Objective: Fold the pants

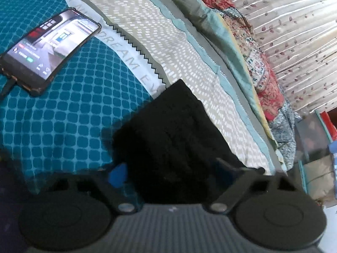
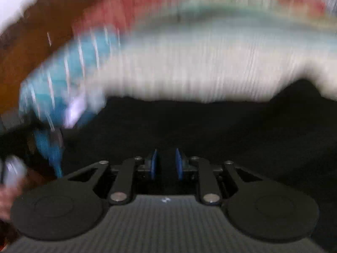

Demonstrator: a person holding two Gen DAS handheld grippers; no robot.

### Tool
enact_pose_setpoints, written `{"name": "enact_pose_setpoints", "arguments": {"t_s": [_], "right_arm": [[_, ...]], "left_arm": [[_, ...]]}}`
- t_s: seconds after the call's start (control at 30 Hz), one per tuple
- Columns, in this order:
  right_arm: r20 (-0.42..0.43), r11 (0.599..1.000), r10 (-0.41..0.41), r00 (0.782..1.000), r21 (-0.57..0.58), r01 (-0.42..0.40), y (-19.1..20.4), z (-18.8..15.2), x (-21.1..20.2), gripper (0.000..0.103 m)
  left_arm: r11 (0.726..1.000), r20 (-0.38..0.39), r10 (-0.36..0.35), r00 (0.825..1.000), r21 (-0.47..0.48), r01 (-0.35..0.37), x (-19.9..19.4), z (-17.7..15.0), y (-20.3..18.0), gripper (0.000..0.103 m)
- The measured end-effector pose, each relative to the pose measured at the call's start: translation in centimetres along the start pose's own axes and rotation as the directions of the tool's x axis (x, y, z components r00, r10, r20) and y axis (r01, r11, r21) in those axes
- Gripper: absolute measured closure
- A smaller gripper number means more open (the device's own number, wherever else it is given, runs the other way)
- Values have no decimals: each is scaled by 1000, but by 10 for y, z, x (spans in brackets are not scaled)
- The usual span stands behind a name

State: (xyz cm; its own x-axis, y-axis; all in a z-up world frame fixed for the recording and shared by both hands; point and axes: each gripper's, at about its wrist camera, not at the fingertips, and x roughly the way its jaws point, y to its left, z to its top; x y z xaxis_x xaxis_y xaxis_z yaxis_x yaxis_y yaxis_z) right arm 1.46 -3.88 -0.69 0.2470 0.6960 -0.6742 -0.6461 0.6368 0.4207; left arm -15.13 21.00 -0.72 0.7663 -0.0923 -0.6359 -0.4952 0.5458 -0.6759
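Left wrist view: black pants (image 1: 174,135) lie in a dark, roughly folded block on the bed, across the boundary between the teal checked bedspread (image 1: 69,113) and the beige patterned sheet (image 1: 160,48), nearer the bed's near edge than its far one; left gripper (image 1: 170,168) is tilted downward over the near end of the block, jaws moderately wide, one blue pad (image 1: 118,174) showing at the left flank of the cloth, the other finger lost in black fabric; cannot tell whether the pads press on the cloth, so no grip claimed. Risk: if these jaws close where they stand they may catch only the top layer, and lifting would peel the fold open; the cloth is limp and dark, so layer edges are hard to read. A phone (image 1: 48,50) with its screen lit lies on the bedspread toward the far left; a wide sweep of cloth that way could drag or cover it.

Right wrist view: heavily smeared, background unreadable beyond streaks of colour; right gripper (image 2: 166,164) points down at the pants (image 2: 189,126), which fill the lower frame; jaws narrow, blue pads nearly parallel with a dark slot between; probably pinching a thin fold, but black on black leaves it unsure. Risk: a fast swing with a shallow pinch could let the fabric slip out, or skew the fold against the left side's end.
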Motion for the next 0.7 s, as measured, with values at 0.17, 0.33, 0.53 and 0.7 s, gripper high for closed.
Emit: {"name": "enact_pose_setpoints", "arguments": {"t_s": [0.17,0.33,0.53,0.7], "right_arm": [[-13,990,55,998,128,-53,-15,9,2,86],[21,948,122,992,292,-123,-31,0,-2,88],[145,911,75,987,392,-127,-43,-4,-52,79],[289,903,-122,950,430,-15,-77,-18,-129,78]], "left_arm": [[997,16,-78,997,22,77,-5,-1,-9,76],[948,45,-171,984,281,152,-19,-16,-72,77],[785,-46,-196,980,591,184,-1,-55,-159,77],[619,-164,-114,980,760,199,43,-112,-213,65]]}}
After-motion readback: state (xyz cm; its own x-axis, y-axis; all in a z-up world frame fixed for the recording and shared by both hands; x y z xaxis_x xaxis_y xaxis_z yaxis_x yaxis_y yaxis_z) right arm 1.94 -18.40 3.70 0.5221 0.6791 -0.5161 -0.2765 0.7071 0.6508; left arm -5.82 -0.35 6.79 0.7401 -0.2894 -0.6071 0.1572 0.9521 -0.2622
